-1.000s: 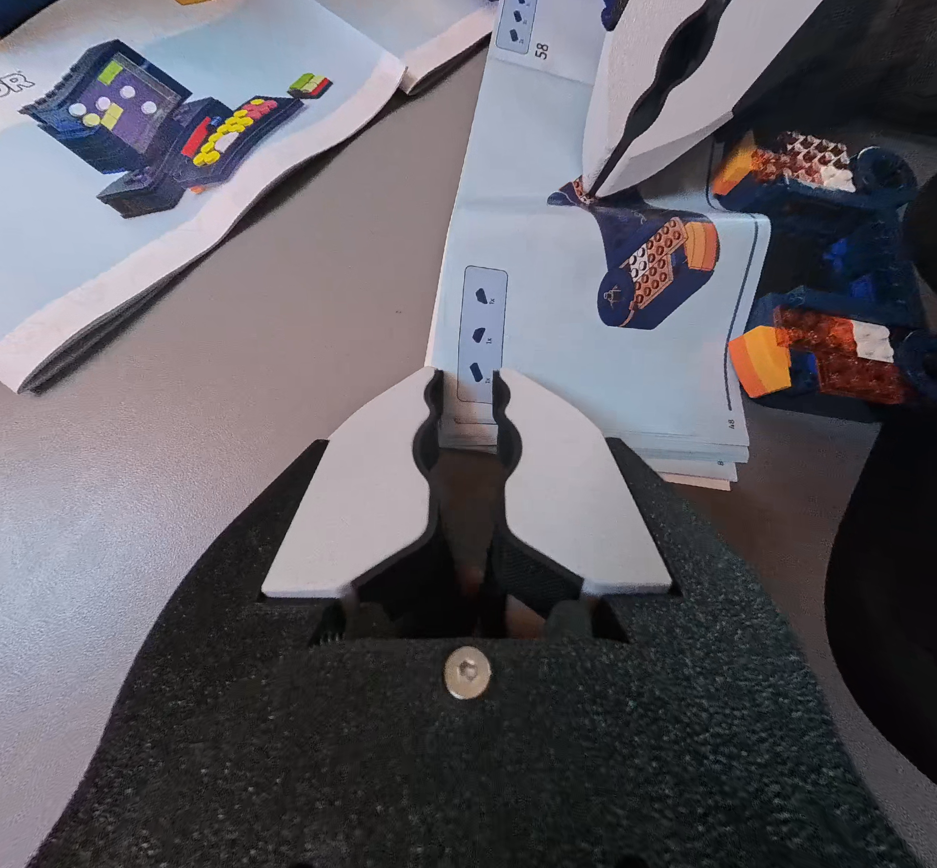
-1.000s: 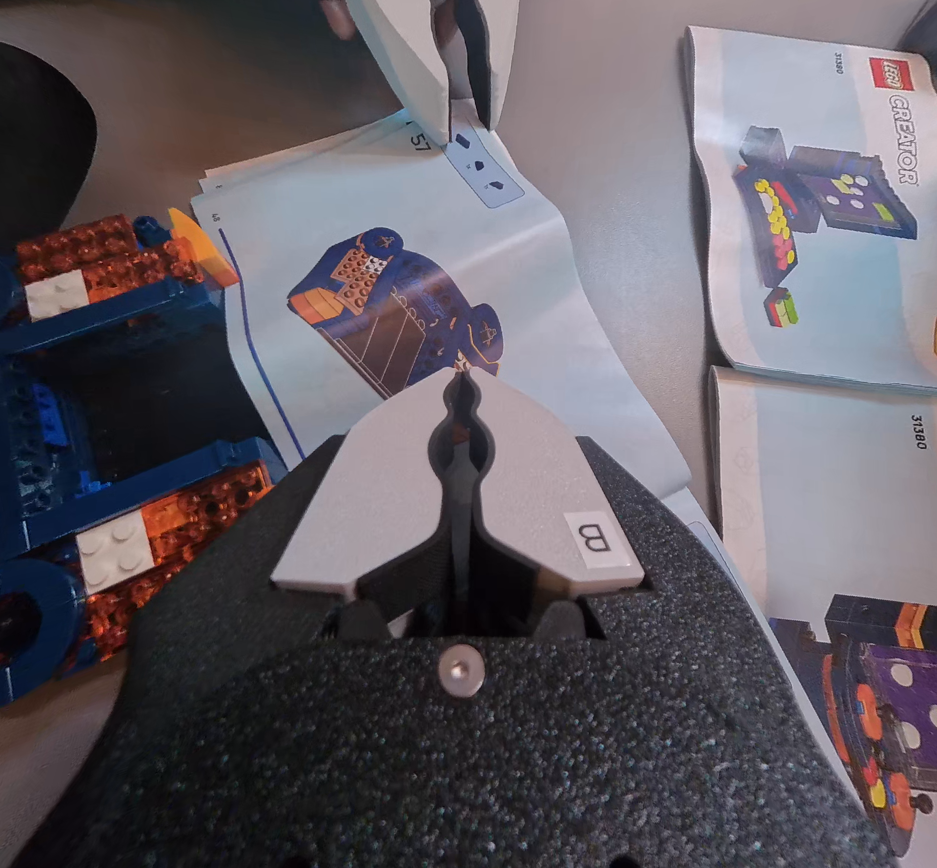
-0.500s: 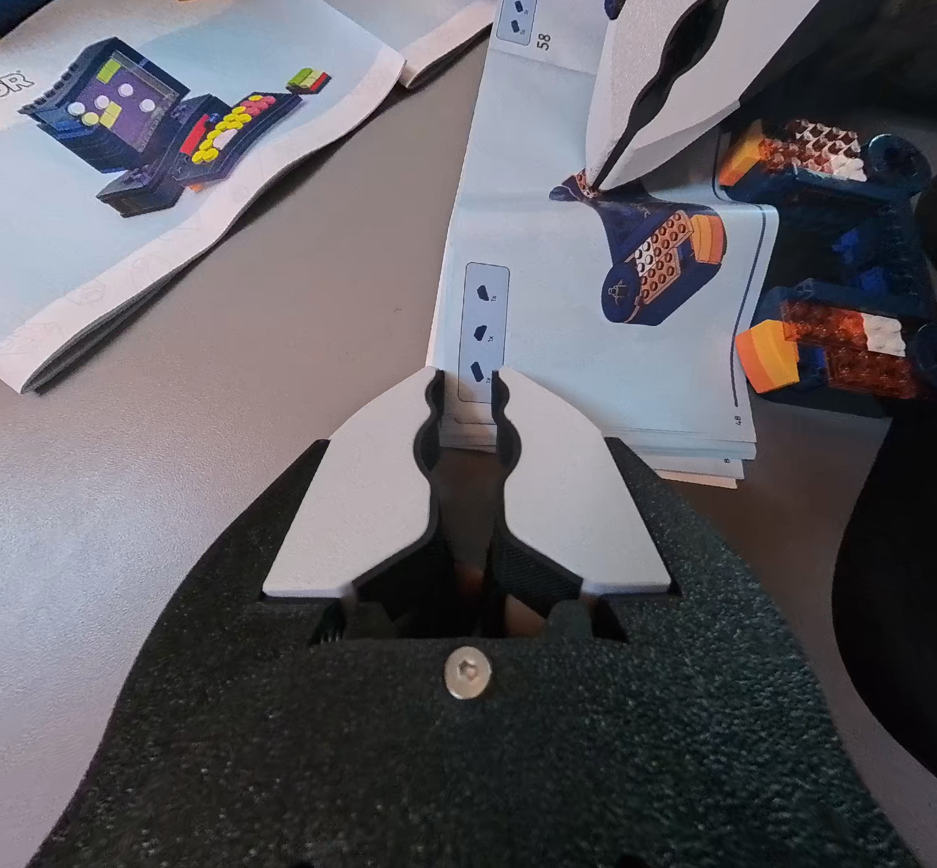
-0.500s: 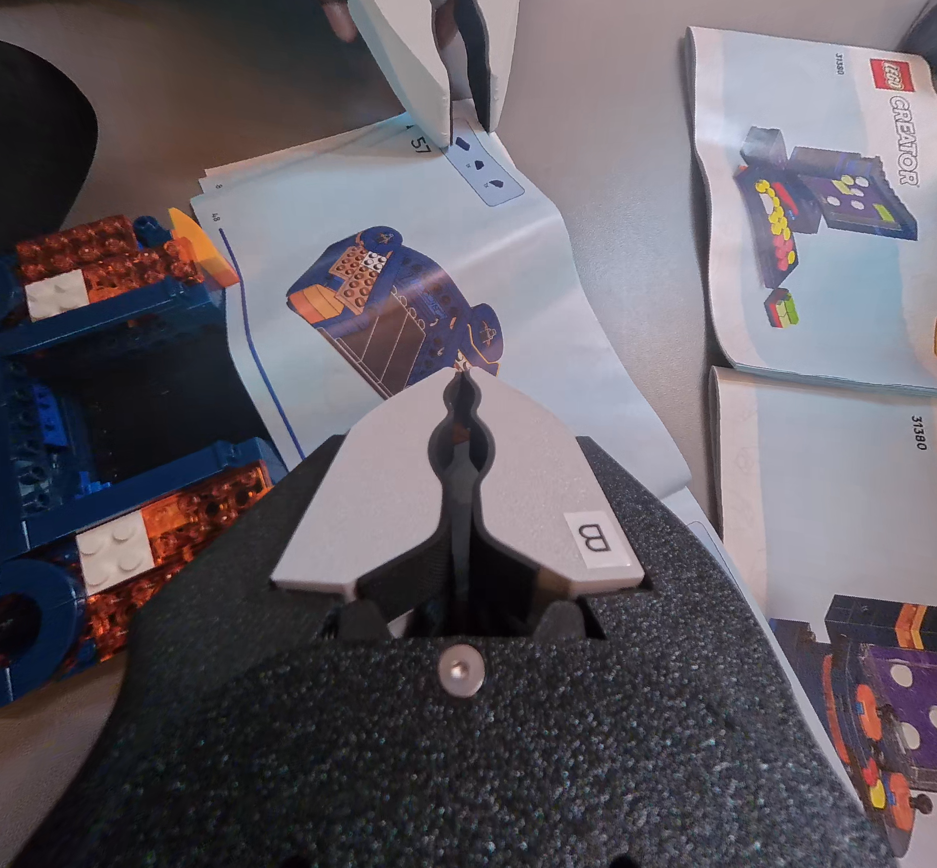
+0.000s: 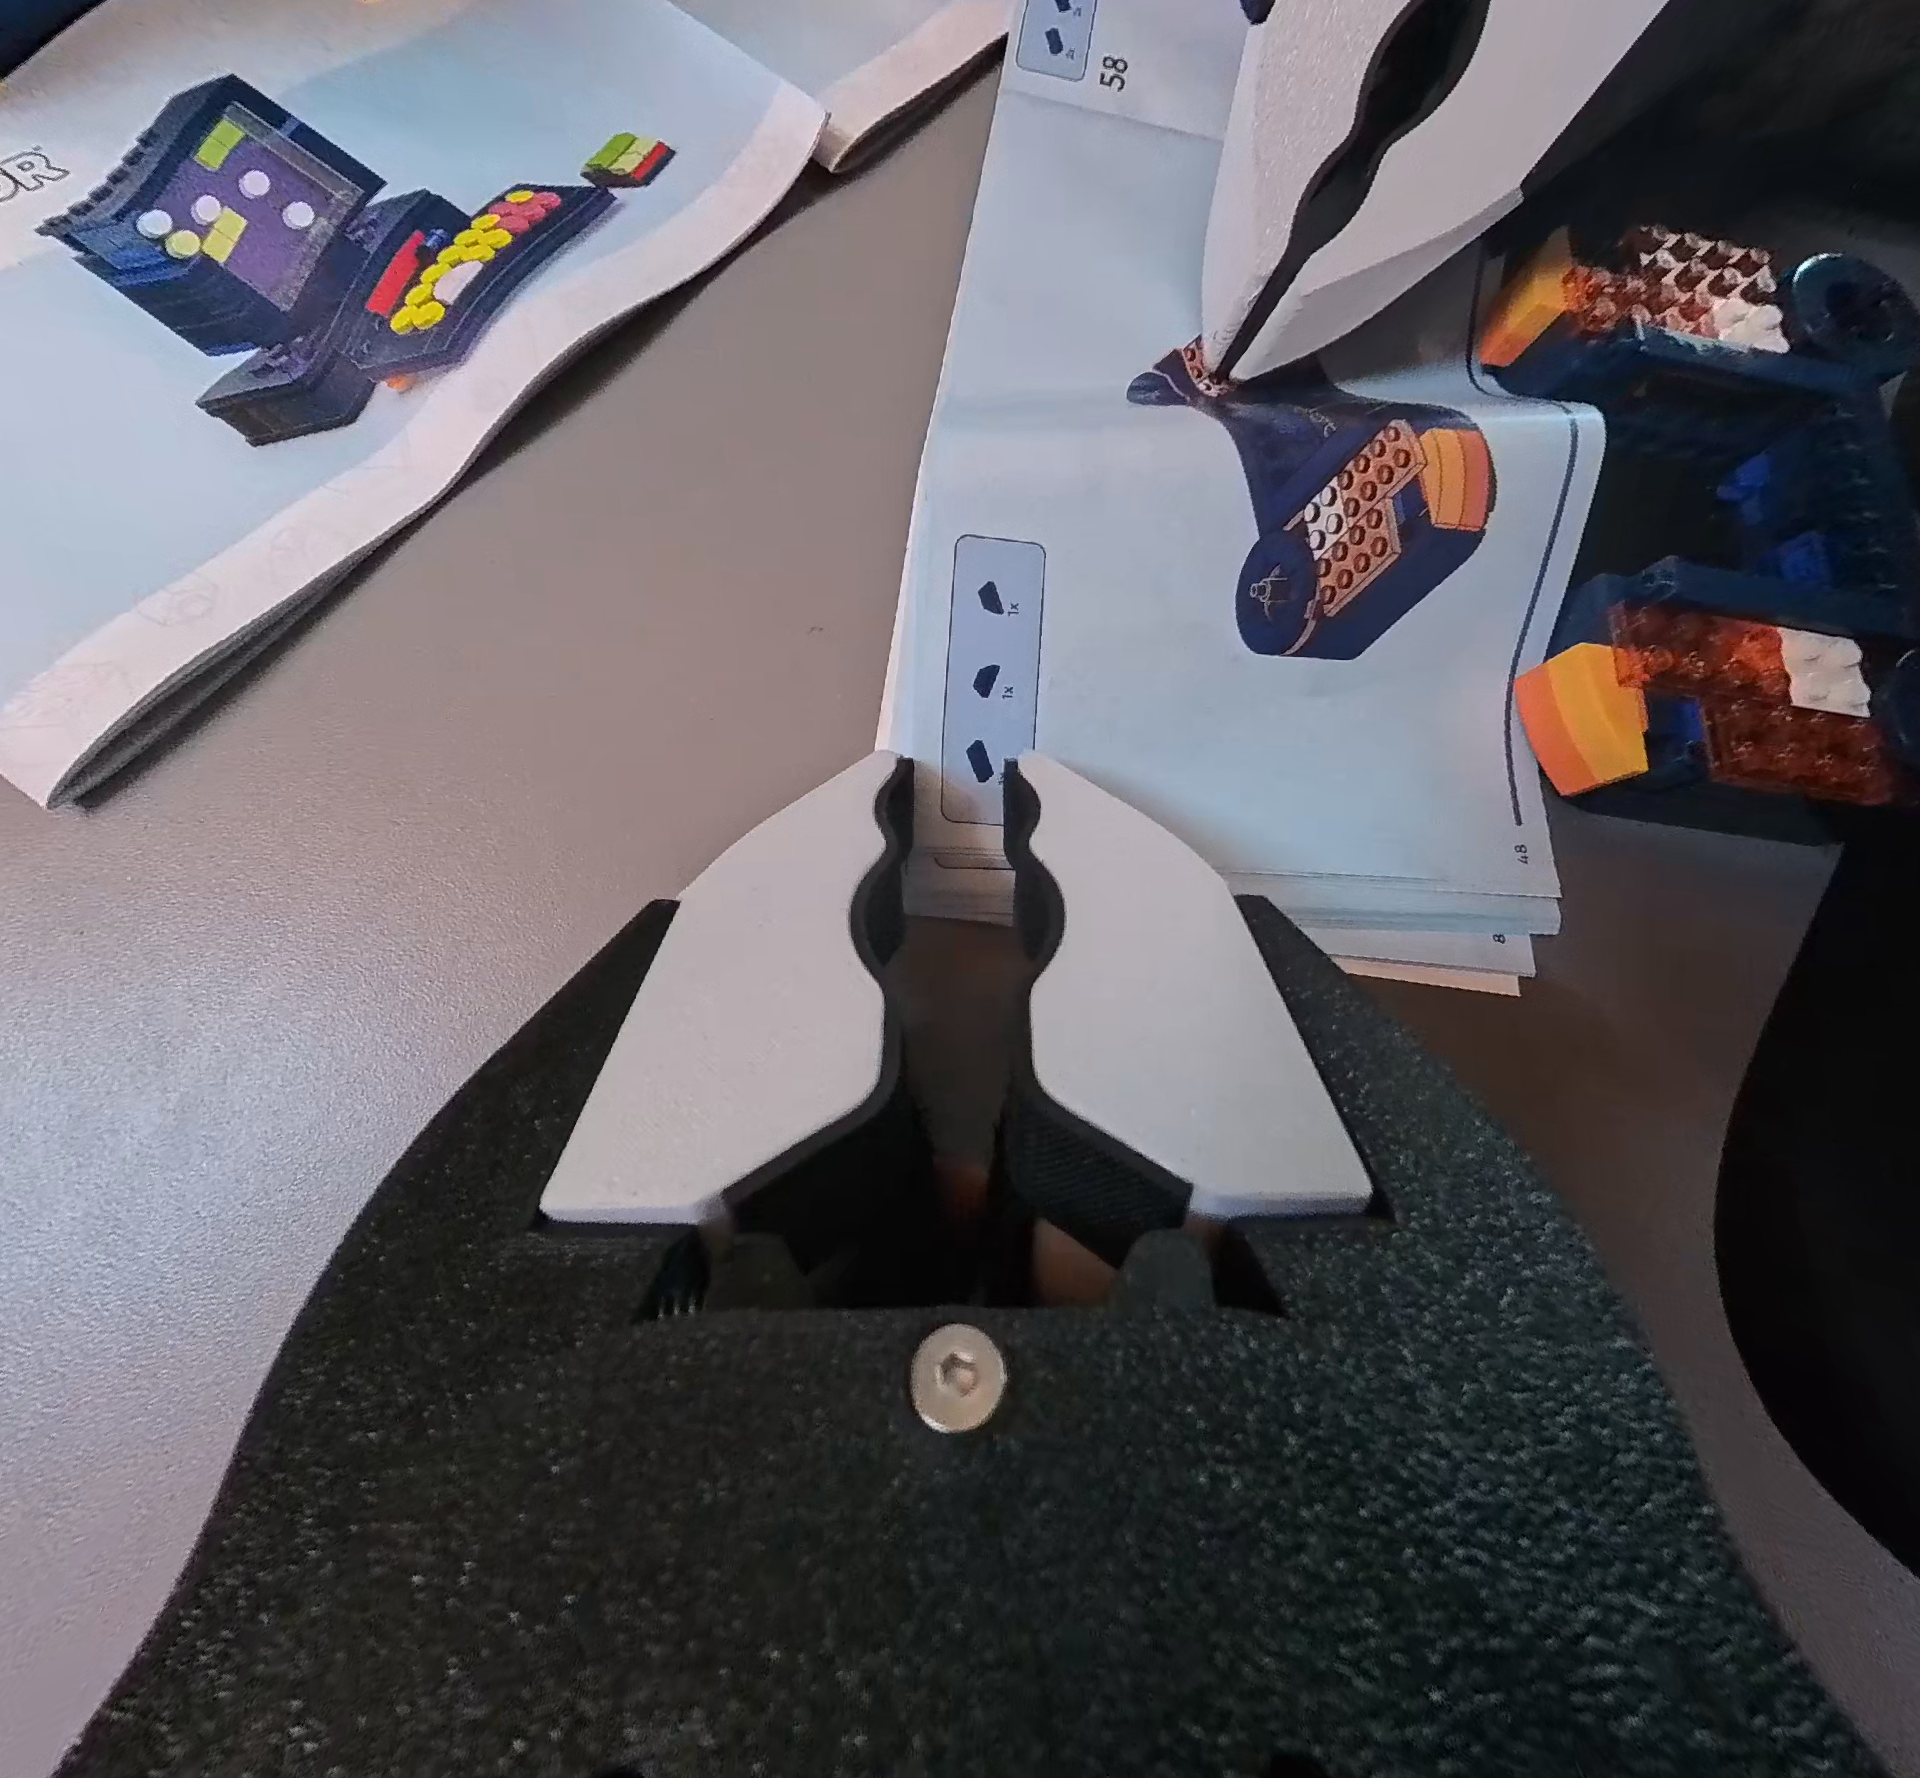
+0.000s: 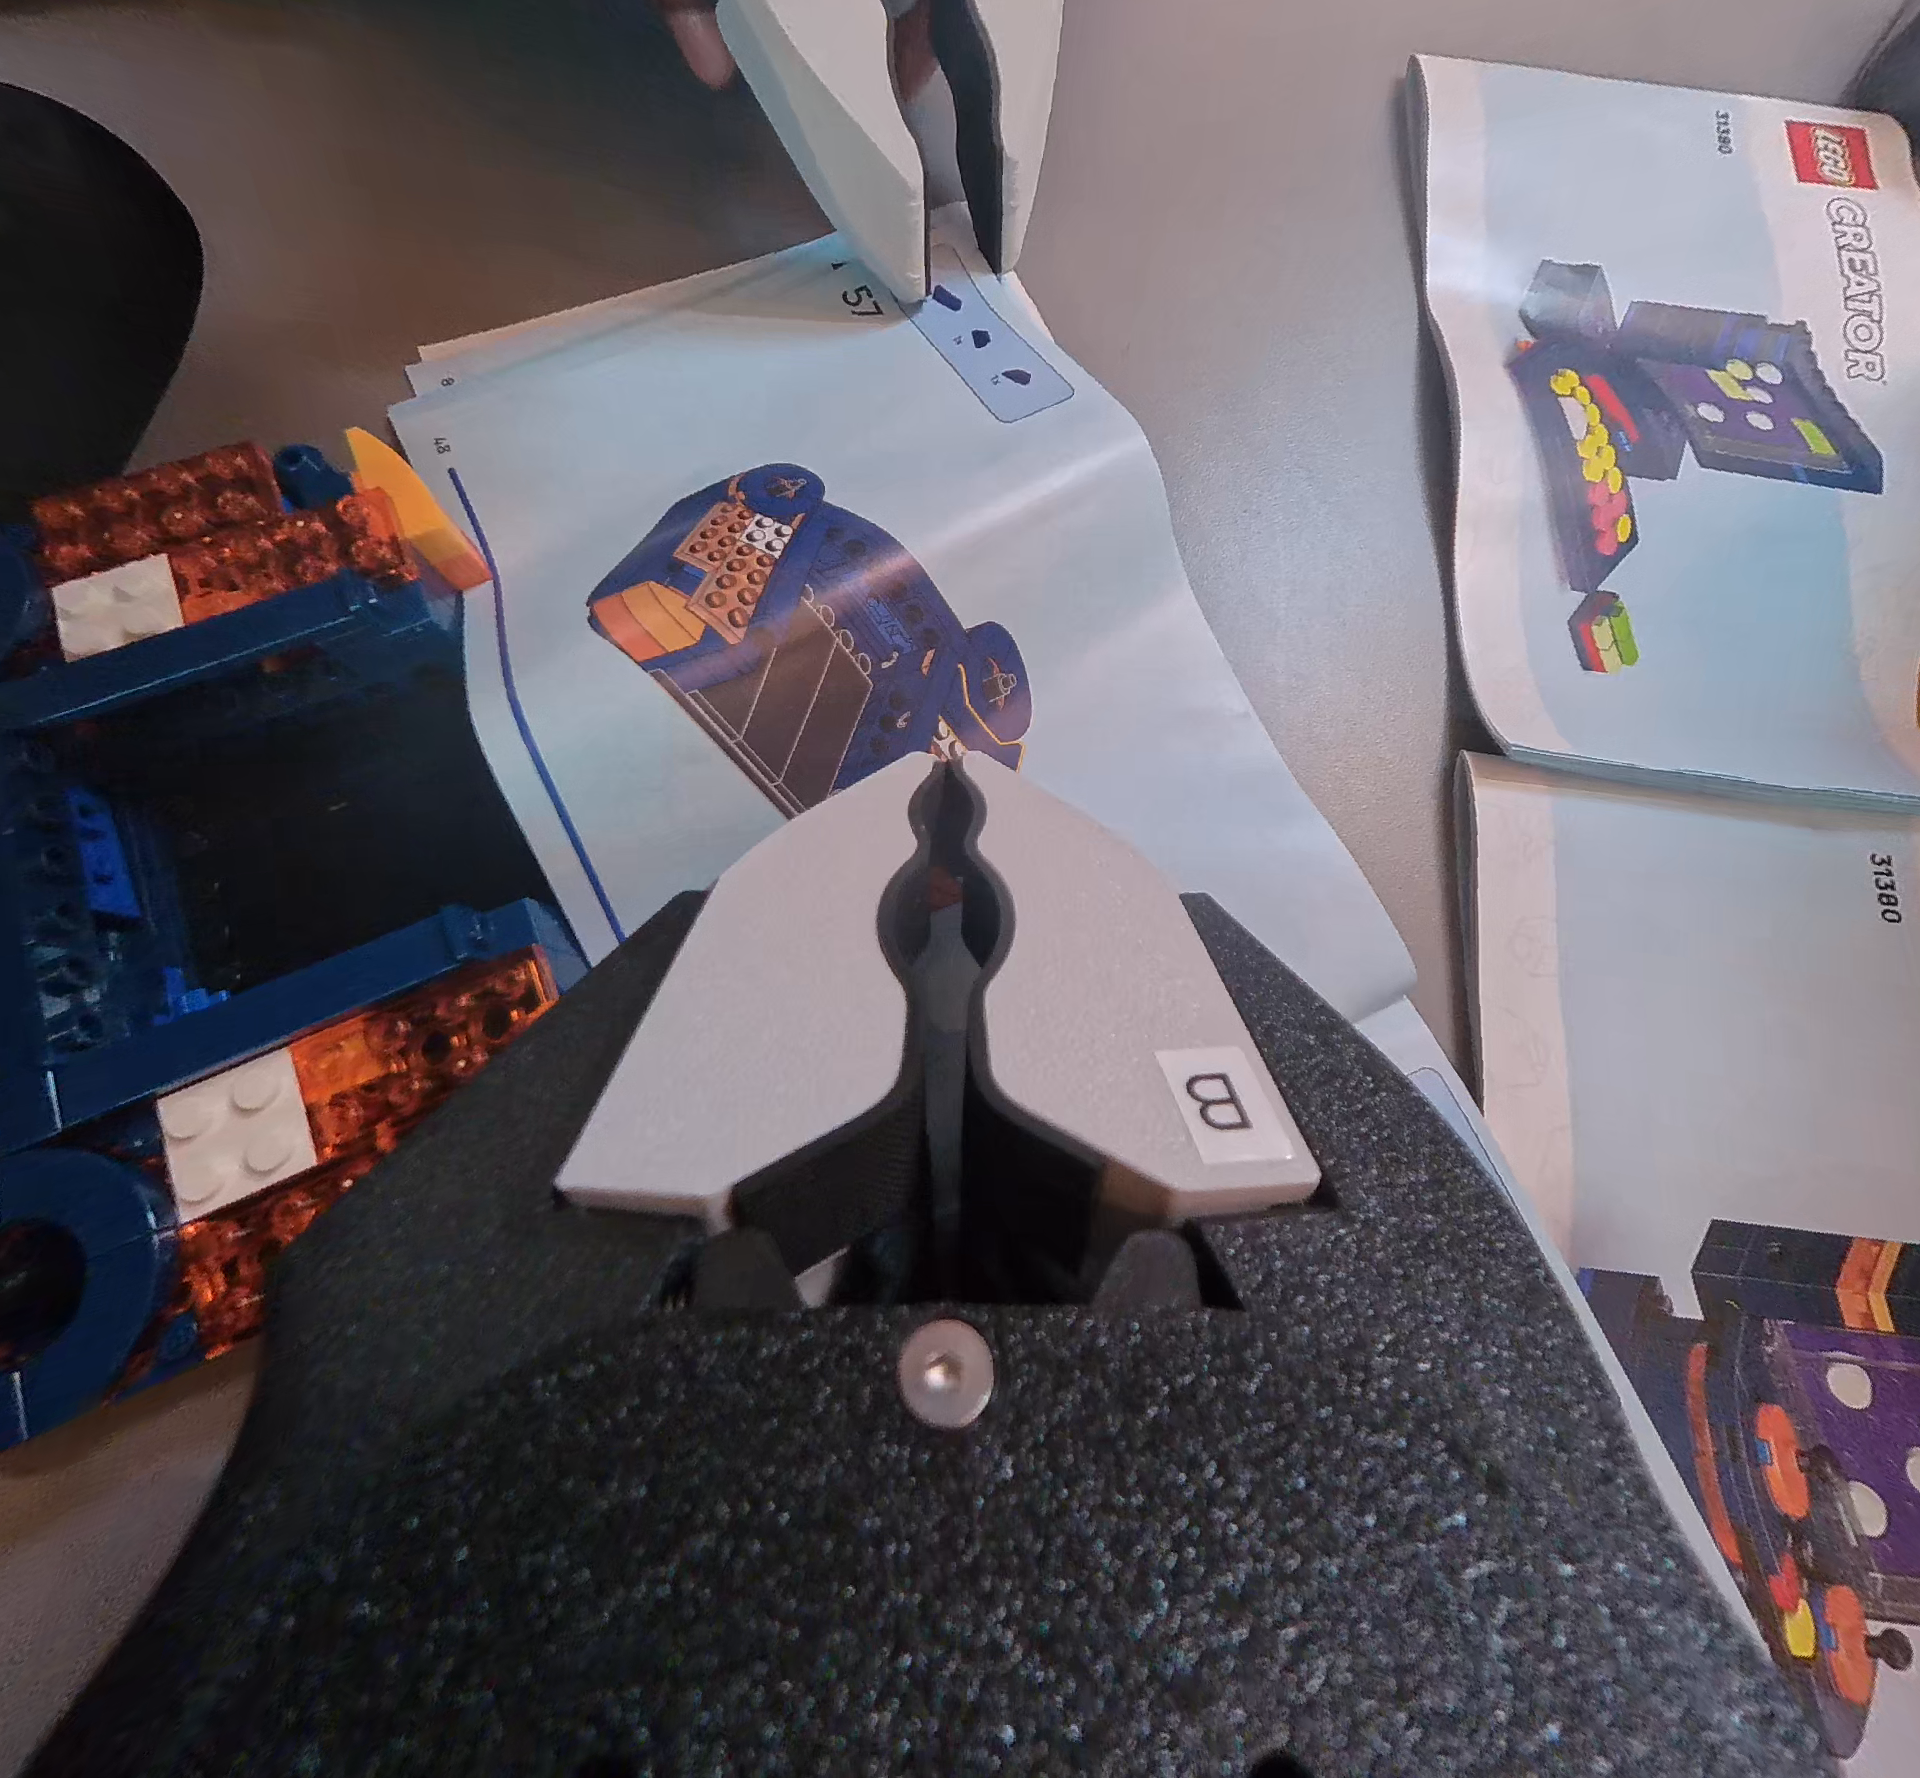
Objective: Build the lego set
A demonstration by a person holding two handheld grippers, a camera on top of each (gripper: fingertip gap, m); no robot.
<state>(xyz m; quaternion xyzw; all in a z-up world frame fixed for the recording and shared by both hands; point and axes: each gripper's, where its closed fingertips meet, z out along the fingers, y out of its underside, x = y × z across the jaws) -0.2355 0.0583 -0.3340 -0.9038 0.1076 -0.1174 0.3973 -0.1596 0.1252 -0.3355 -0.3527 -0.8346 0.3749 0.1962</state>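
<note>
Grippers rest on open manual (image 5: 1226, 627): left gripper (image 5: 958, 772) slightly parted, empty; right gripper (image 6: 948, 772) closed, tips on page. Half-built blue-orange model (image 6: 208, 897) sits left of right gripper, unfinished.

The lego model (image 6: 208, 897) is dark blue with see-through orange bricks, white bricks and an orange-yellow tip. The open booklet (image 5: 1195, 668) is pale blue. The table (image 5: 520, 668) is grey. Both grippers have white fingers (image 5: 748, 1001)
</note>
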